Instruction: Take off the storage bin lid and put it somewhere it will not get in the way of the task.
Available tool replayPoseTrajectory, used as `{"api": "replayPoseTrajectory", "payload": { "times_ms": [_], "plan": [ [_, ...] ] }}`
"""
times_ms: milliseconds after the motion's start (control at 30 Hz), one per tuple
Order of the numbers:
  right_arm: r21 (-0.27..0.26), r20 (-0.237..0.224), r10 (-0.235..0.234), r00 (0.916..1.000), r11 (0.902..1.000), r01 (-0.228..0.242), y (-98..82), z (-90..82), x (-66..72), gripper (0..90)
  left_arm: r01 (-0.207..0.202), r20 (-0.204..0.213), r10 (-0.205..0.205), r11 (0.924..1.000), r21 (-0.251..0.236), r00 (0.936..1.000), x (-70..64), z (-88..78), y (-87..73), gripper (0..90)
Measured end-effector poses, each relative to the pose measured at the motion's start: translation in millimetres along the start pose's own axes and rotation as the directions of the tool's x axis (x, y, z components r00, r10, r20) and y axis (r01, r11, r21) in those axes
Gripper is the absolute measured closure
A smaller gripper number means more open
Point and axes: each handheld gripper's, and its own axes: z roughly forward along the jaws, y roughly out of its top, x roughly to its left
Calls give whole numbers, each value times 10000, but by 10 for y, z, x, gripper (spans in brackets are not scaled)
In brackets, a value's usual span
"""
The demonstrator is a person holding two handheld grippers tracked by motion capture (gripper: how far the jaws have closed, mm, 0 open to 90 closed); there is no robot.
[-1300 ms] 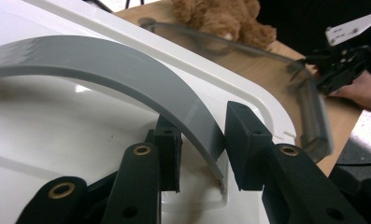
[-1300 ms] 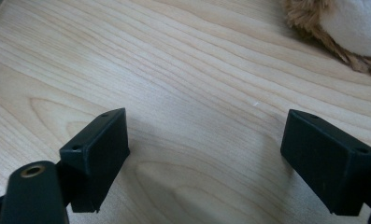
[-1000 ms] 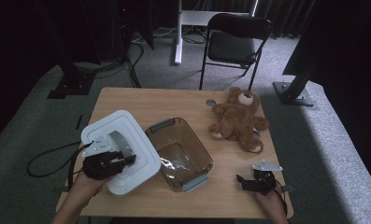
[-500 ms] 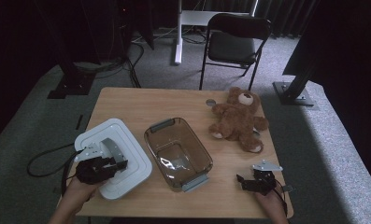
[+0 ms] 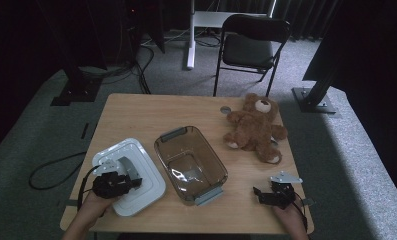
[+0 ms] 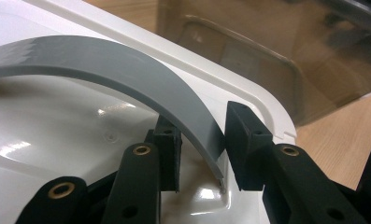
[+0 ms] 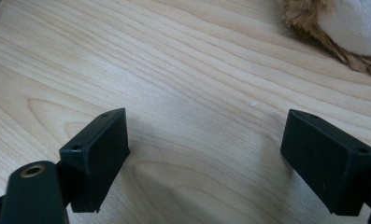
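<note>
A white lid [image 5: 136, 187] with a grey arched handle [image 5: 128, 167] lies low over the table's front left. My left gripper [image 5: 127, 181] is shut on that handle. In the left gripper view the handle [image 6: 127, 79] passes between the two pads [image 6: 246, 135], above the glossy lid [image 6: 57, 135]. Just right of the lid stands an empty brown-tinted clear container [image 5: 190, 162] with grey end handles. My right gripper [image 5: 260, 193] rests at the front right with its jaws open over bare wood [image 7: 206, 154]. A brown teddy bear [image 5: 253, 127] lies at the back right.
The wooden table [image 5: 151, 112] is bare along its far left. A small round disc [image 5: 225, 109] lies beside the bear's head. A black chair [image 5: 251, 47] stands behind the table. Cables trail over the grey carpet at the left [image 5: 51, 167].
My left gripper has sunk with the lid toward the table and drawn nearer the front edge. The right gripper has kept still.
</note>
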Motion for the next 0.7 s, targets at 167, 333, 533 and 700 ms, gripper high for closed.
{"api": "replayPoseTrajectory", "payload": {
  "times_ms": [167,333,533,700],
  "plan": [
    [-1,-2,-2,10000,10000,2,0,0,0,144,37,166,-41,9997,225,9999,51,163,-42,681],
    [12,-1,-10,10000,10000,10,1,-1,-1,144,41,349,-62,9982,595,9994,97,283,-53,681],
    [6,0,-8,10000,10000,8,0,0,-1,144,-223,520,173,9952,957,9985,94,411,-68,680],
    [5,2,-7,10000,10000,7,1,-1,0,144,-31,773,-44,9953,965,9970,142,478,-76,669]
  ]
}}
